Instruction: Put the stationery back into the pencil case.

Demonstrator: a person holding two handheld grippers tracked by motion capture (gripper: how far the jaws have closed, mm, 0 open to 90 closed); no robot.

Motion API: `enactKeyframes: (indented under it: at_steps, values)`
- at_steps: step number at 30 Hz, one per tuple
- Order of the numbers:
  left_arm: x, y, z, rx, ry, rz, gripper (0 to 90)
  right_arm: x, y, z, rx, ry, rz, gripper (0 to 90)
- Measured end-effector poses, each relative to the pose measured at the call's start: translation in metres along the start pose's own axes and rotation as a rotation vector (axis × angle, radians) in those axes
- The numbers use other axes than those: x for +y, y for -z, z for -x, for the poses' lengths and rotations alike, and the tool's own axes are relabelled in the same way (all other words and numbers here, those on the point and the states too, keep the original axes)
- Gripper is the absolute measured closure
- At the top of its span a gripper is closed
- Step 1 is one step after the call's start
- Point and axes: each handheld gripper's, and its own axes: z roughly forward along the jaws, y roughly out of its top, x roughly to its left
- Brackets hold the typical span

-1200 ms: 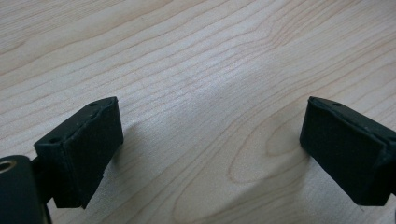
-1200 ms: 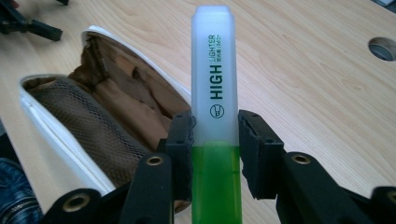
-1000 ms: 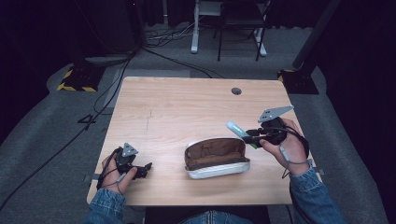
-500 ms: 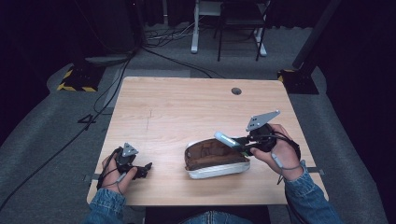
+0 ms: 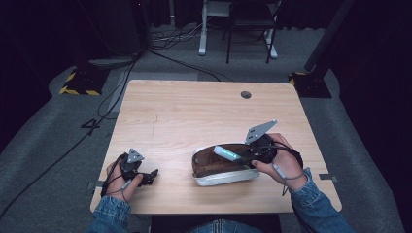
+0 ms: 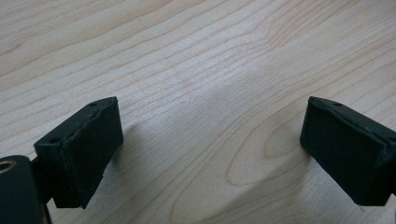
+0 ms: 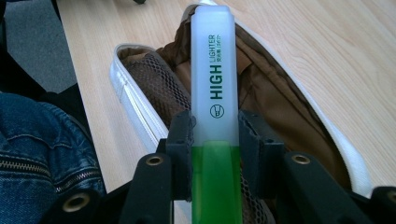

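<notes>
Left tongs point(image 5: 154, 173) rest low at the near-left part of the wooden surface point(image 5: 194, 111), held in the person's left hand point(image 5: 119, 177). In the left gripper view the two black jaws stand spread wide apart over bare wood grain, nothing between them.

Centre-right, near the front edge: an open pencil case point(image 5: 224, 166) with a white rim and a brown lining lies on the surface. The right gripper view shows mesh netting inside it.

Right tongs point(image 5: 243, 158), held in the right hand point(image 5: 277, 162), are pinching a highlighter point(image 5: 226, 154). It has a green body and a frosted pale cap printed "HIGH LIGHTER". The jaws clamp it on both sides just where cap meets body. The highlighter points cap-first over the case's open mouth, tilted, above the lining; whether it touches the lining cannot be told.
</notes>
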Motion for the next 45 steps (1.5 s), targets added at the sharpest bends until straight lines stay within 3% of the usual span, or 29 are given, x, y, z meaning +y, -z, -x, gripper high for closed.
enactKeyframes:
  at_steps: [10, 25, 29, 34, 36, 39, 45]
  values:
    - [0.0, 0.0, 0.0, 0.0, 0.0, 0.0, 6.0, 0.0, -0.017, 0.001, 0.009, 0.032, -0.04, 67.1]
    - [0.0, 0.0, 0.0, 0.0, -0.004, -0.005, 6.1, -0.001, -0.032, 0.009, -0.005, 0.085, -0.058, 67.0]
    - [0.0, 0.0, 0.0, 0.0, -0.009, -0.003, 6.1, -0.002, -0.035, 0.013, -0.01, 0.077, -0.061, 67.0]
    - [0.0, 0.0, 0.001, 0.003, -0.008, -0.002, 6.1, -0.005, -0.04, 0.017, 0.023, 0.065, -0.062, 66.4]
    - [0.0, 0.0, 0.001, 0.003, -0.007, -0.002, 6.1, -0.006, -0.043, 0.019, 0.024, 0.066, -0.06, 64.3]
    - [0.001, 0.0, 0.001, 0.004, -0.007, -0.003, 5.8, -0.007, -0.046, 0.021, 0.025, 0.046, -0.055, 53.1]
    - [0.001, 0.0, 0.002, 0.002, 0.0, -0.005, 5.3, -0.007, -0.042, 0.022, -0.011, 0.035, -0.023, 46.9]
